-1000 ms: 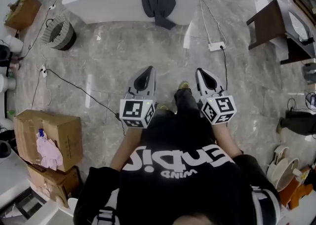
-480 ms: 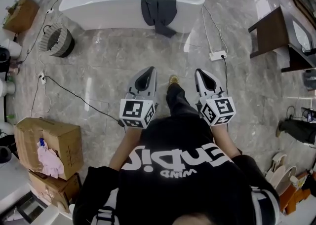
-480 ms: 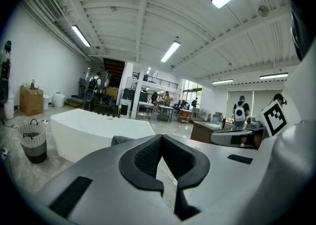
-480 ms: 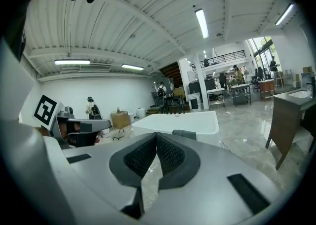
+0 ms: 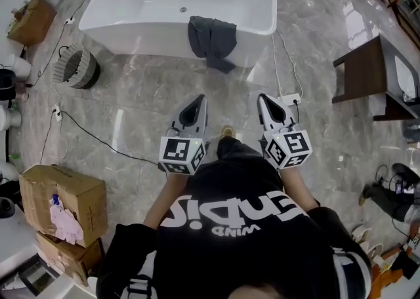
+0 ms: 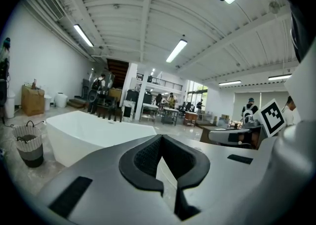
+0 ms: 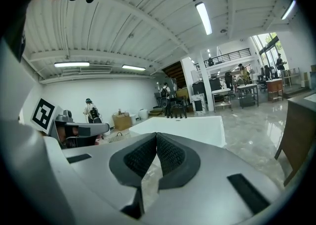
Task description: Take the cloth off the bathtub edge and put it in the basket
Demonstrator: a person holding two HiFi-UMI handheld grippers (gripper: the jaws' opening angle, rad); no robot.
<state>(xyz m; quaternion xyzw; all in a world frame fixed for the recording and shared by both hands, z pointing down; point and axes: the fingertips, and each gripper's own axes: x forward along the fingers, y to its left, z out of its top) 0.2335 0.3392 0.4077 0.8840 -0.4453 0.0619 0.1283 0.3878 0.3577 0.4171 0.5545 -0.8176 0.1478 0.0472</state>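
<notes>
Holding one tool in each hand, a person in a black shirt (image 5: pixel 236 239) stands on the grey marble floor (image 5: pixel 144 111). The left gripper (image 5: pixel 197 101) and right gripper (image 5: pixel 265 99) sit side by side and point toward the tub, with a shoe (image 5: pixel 228 132) between them.

In the left gripper view the jaws of the left gripper (image 6: pixel 161 139) are together at the tips with nothing between them. The right gripper view shows the same for the right gripper (image 7: pixel 156 136): jaws together and empty. Each gripper view also catches the other tool's marker cube at its edge.

Only the head view shows the cloth (image 5: pixel 212 40). It is dark grey and draped over the near edge of the white bathtub (image 5: pixel 131 32), with one end hanging down the outer wall, well apart from both tools.

The basket (image 5: pixel 77 68) stands on the floor just beside the tub's left end. The left gripper view also has the basket (image 6: pixel 28 145), left of the bathtub (image 6: pixel 89 137). The right gripper view shows the bathtub (image 7: pixel 187 126) straight ahead.

Only the head view shows these:
- cardboard boxes (image 5: pixel 62 193) at near left
- a power strip (image 5: pixel 289 99) with a cable running up to the tub
- a dark table (image 5: pixel 367 71) at right

The far background shows only in the gripper views: an open hall with ceiling strip lights, furniture and a few people standing.
</notes>
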